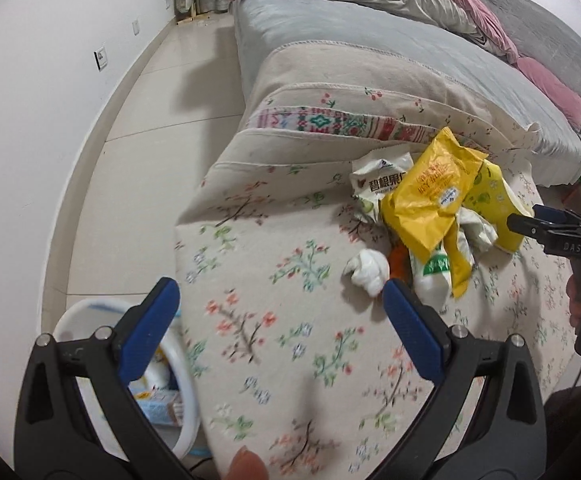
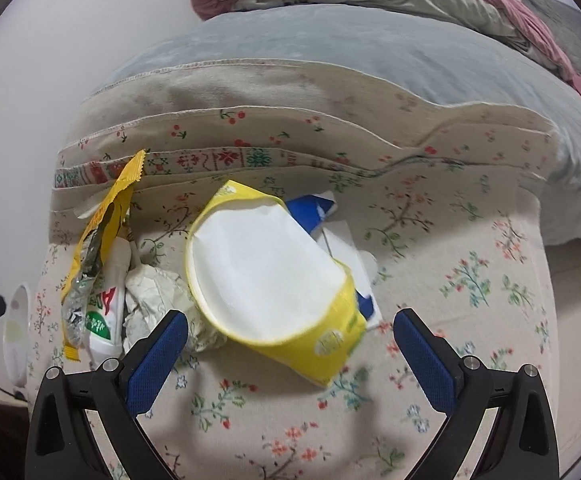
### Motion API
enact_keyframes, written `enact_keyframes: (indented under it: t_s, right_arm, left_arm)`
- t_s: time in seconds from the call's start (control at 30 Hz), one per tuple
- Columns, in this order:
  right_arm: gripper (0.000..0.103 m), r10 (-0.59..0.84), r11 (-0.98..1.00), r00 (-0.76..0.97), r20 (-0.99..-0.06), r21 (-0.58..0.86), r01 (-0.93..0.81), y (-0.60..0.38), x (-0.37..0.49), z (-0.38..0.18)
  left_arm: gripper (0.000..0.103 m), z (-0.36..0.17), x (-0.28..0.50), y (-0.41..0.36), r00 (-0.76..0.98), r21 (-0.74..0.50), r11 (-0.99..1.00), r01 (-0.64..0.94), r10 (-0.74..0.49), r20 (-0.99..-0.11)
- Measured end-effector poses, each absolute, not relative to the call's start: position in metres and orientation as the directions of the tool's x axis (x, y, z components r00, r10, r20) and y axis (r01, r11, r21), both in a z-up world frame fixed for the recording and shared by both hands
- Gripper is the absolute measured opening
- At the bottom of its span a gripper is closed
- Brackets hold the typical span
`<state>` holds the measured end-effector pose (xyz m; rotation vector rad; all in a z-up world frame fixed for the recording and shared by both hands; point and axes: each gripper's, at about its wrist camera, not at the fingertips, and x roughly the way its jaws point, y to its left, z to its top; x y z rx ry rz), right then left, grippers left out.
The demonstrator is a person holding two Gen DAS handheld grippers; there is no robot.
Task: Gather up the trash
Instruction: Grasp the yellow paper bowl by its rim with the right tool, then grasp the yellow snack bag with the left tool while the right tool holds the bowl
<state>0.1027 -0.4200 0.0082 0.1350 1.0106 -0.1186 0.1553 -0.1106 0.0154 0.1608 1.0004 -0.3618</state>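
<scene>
My right hand-held gripper (image 2: pixel 290 330) is wide open and empty, with the crushed yellow paper cup (image 2: pixel 274 284) lying right ahead of it on the floral bed cover (image 2: pixel 470 280), its lower wall sitting about between the two blue pads. The cup is on its side, mouth tilted toward the camera, and its long axis runs diagonally from upper left to lower right in the right wrist view, so the jaws straddle it roughly across the flattened body. This is the nearer hand for the cup by a clear margin.

The rest of the trash is bunched just left of the cup: a yellow snack wrapper (image 2: pixel 102 236), a white-green sachet (image 2: pixel 104 316) and crumpled paper (image 2: pixel 158 296) touching the cup's left side. A blue-white carton scrap (image 2: pixel 322 210) pokes out behind the cup.

My left hand-held gripper (image 1: pixel 280 304) is also open with nothing in it. From it the pile lies ahead and to the right; the closest piece is a white tissue wad (image 1: pixel 366 272), just beyond the right pad's tip. A white bin (image 1: pixel 178 384) sits on the floor low on the left, beside the bed edge, with some packaging already inside.

My call: right takes the cup and left takes the tissue, and both loads need to travel left to the bin. The cup is soft, so it could squash or slip when the jaws pinch.
</scene>
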Motion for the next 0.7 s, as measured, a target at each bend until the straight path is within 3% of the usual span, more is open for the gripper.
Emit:
enact_keyframes:
  t_s: [0.13,0.2,0.5,0.7]
  right_arm:
    - [0.095,-0.023,0.989,0.522,-0.852,0.057,0.137,-0.418,0.114,0.004]
    - [0.077,-0.024,0.990,0.515,-0.857,0.052,0.133,-0.418,0.118,0.002]
    - [0.070,-0.006,0.987,0.529,-0.849,0.079,0.139,-0.427,0.110,0.010]
    - [0.070,-0.001,0.980,0.563,-0.827,0.111,0.164,-0.438,0.087,0.026]
  left_arm:
    - [0.101,0.010,0.161,-0.130,0.431,-0.084,0.907,0.412,-0.275,-0.860]
    - [0.101,0.009,0.162,-0.142,0.425,-0.087,0.893,0.442,-0.293,-0.856]
    - [0.100,0.009,0.165,-0.176,0.395,-0.156,0.824,0.545,-0.417,-0.819]
    - [0.094,0.003,0.162,-0.196,0.384,-0.153,0.788,0.597,-0.448,-0.808]
